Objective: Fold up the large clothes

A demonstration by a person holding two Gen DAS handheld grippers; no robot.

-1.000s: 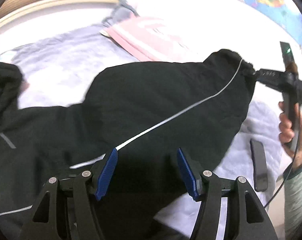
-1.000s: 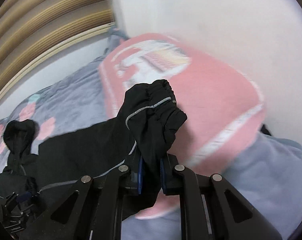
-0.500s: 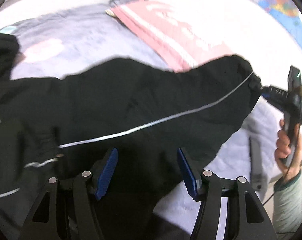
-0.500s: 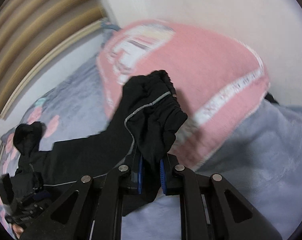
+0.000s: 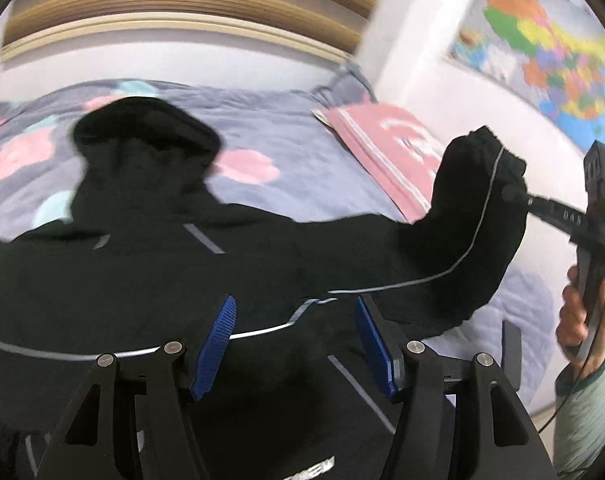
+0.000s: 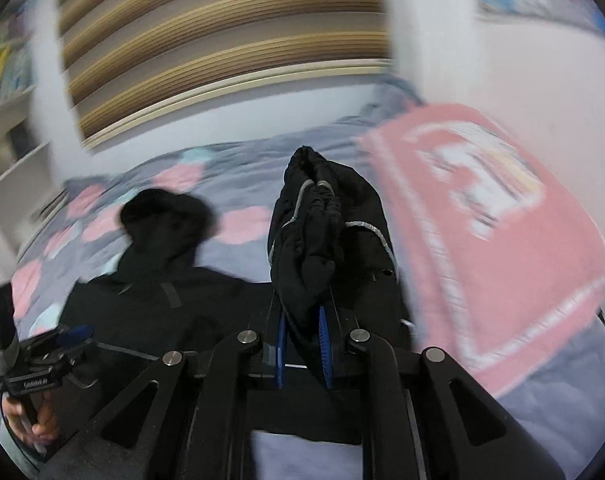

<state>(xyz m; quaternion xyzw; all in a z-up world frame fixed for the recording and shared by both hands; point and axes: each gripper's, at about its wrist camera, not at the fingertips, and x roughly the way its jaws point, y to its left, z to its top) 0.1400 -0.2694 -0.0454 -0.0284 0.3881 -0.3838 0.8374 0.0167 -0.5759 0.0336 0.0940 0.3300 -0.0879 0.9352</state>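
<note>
A large black jacket (image 5: 190,280) with thin grey piping lies spread on the bed, its hood (image 5: 146,132) toward the headboard. My left gripper (image 5: 298,344) is open just above the jacket's body, holding nothing. My right gripper (image 6: 302,344) is shut on the jacket's sleeve cuff (image 6: 322,216) and holds the sleeve lifted off the bed. The right gripper also shows in the left wrist view (image 5: 514,196) at the right, with the sleeve (image 5: 474,216) stretched toward it. The left gripper shows low at the left of the right wrist view (image 6: 74,336).
The bed has a grey quilt (image 5: 282,136) with pink flower patches. A pink pillow (image 6: 502,224) lies at the bed's right side by the wall. A wooden headboard (image 6: 222,40) stands behind. A dark phone-like object (image 5: 512,344) lies on the bedding at right. A colourful map (image 5: 542,40) hangs on the wall.
Both views have tilted up toward the headboard. The right gripper has carried the held sleeve inward, toward the jacket's body. The left gripper stays open over the jacket.
</note>
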